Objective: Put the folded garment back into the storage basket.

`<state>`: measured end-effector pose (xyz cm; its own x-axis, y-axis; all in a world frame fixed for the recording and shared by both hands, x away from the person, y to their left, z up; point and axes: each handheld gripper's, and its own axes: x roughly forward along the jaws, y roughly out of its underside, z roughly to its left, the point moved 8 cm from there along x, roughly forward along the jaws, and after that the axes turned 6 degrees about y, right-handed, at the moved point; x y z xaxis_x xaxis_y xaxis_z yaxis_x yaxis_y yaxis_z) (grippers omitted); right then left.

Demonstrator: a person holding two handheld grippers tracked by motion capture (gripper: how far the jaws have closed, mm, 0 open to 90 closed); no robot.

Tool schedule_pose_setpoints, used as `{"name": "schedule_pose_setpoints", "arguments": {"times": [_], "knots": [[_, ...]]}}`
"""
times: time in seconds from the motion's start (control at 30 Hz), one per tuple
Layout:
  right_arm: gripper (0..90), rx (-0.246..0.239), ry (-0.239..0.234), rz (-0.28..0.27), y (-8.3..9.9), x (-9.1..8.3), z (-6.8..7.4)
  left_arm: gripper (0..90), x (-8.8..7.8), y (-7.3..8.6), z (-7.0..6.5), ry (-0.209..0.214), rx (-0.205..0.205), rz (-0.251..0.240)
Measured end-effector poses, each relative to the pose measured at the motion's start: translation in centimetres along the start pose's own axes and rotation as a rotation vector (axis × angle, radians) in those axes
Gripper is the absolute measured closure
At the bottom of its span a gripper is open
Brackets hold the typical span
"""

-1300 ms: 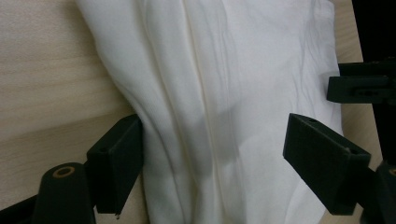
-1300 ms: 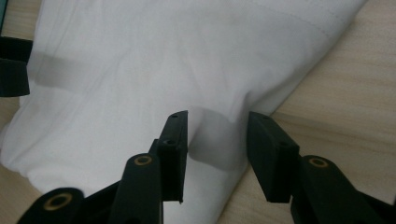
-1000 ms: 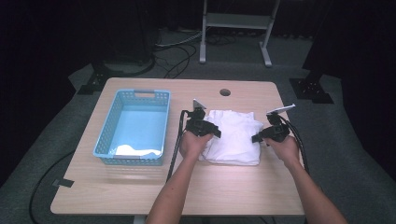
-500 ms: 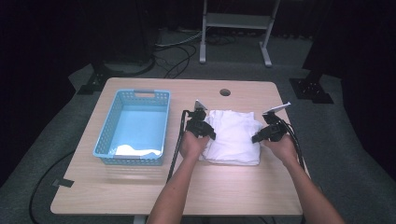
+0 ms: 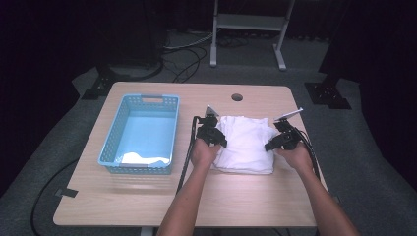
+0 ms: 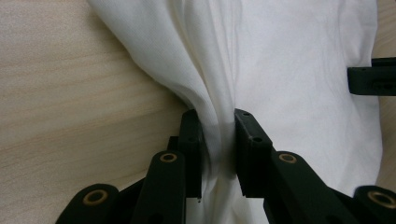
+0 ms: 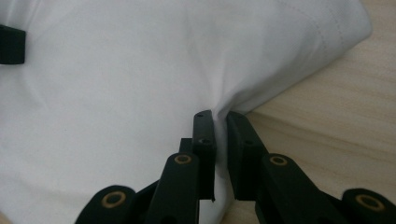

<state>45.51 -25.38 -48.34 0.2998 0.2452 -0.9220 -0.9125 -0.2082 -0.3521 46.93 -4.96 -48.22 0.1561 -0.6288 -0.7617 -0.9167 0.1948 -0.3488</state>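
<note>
Wooden worktop (image 5: 147,196): my left gripper (image 6: 219,140) and right gripper (image 7: 220,133) each pinch the cloth (image 5: 246,142), soft, light, best held at opposite edges.

The high view is lit from above on the table (image 5: 147,196) only; the upper part and both side edges of the frame sink into near black. The white cloth (image 5: 244,142) at centre right glares, its folds washed out, and the whole picture is soft and slightly grainy. In the left gripper view the cloth's upper right is overexposed, with grey shadow in the creases. In the right gripper view the lower left cloth dims, and the near jaws are soft.
</note>
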Motion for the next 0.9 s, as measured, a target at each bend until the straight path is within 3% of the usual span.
{"name": "schedule_pose_setpoints", "arguments": {"times": [0.1, 0.17, 0.27, 0.43, 0.57, 0.9], "knots": [[81.7, -0.028, 0.007, -0.009, 0.0, 0.0, 0.0, 74.7, 0.0, 0.0, 0.0, 0.007, -0.004, 0.0], [81.5, 0.008, 0.008, -0.008, 0.0, 0.0, 0.0, 74.7, 0.0, 0.0, 0.0, -0.004, 0.002, -0.001], [84.7, -0.008, 0.0, 0.0, -0.1, 0.0, 0.1, 76.9, 0.1, 0.0, -0.1, -0.007, -0.001, 0.001], [88.5, 0.053, -0.005, 0.021, -0.2, 0.0, 0.1, 80.5, 0.0, 0.0, -0.3, -0.011, -0.004, -0.002], [88.7, 0.061, -0.007, 0.015, -0.3, -0.1, 0.1, 80.9, -0.1, -0.1, -0.3, -0.004, -0.019, -0.007], [88.8, 0.082, -0.037, -0.008, -0.6, -1.3, 0.2, 81.0, -0.8, -0.4, -0.9, -0.006, 0.004, -0.017]]}}
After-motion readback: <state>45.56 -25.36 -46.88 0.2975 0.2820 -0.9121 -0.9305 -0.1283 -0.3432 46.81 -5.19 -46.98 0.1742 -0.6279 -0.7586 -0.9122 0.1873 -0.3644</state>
